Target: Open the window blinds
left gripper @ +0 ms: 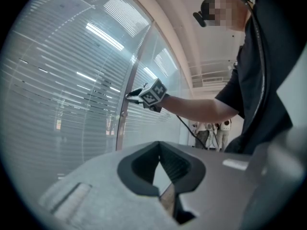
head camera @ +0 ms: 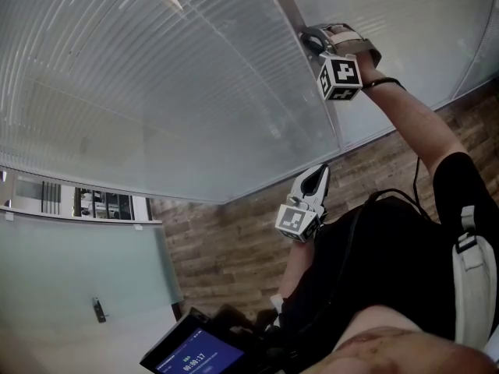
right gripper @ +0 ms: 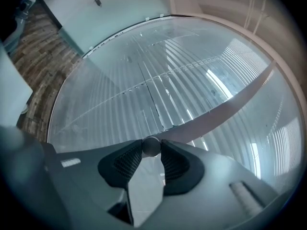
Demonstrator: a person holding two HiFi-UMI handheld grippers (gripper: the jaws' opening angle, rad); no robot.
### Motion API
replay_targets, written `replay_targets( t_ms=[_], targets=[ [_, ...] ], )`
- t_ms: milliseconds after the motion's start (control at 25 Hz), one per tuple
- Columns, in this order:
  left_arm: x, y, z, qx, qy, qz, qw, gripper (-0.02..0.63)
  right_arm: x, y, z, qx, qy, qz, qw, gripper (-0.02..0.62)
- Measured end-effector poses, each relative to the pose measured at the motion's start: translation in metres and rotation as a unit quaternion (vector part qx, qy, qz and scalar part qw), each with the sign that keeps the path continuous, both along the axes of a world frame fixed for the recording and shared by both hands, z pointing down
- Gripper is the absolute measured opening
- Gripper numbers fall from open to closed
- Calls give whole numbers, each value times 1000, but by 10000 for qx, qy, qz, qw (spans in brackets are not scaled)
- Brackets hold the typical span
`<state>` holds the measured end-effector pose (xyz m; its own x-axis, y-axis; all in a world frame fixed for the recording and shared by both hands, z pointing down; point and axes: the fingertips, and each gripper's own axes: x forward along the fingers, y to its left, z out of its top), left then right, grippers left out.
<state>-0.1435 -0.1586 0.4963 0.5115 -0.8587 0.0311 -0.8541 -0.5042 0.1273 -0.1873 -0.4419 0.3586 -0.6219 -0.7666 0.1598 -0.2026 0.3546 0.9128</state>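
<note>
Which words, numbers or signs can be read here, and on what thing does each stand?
"00:00:17": white digits on the blue screen of the dark handheld device, head view.
Small text around those digits: too blurred to read.
Black-and-white marker cubes: square patterns only, no letters.
Elsewhere: none.

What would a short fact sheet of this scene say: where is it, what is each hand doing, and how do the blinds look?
Place: glass wall with white horizontal slatted blinds
Right hand-held gripper: jaws closed on a small round grey knob at the pale window frame post
Left hand-held gripper: low, away from the glass, jaws together, nothing between them
Blinds: slats level, light showing between them
Task stage: knob gripped; how far the slats are turned is unclear
</note>
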Motion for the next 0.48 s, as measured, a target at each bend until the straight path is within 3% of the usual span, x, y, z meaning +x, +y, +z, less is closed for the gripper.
replay_targets(
  t_ms=[320, 480],
  targets=[
    [-3, 0, 9, 81, 20, -1, 10000, -3, 2, 0, -7, -696, -980, 171, 9926, 124],
    [-5, 0, 7, 84, 79, -22, 9999, -3, 1, -1, -9, -1059, -1491, 216, 9829, 124]
  ],
)
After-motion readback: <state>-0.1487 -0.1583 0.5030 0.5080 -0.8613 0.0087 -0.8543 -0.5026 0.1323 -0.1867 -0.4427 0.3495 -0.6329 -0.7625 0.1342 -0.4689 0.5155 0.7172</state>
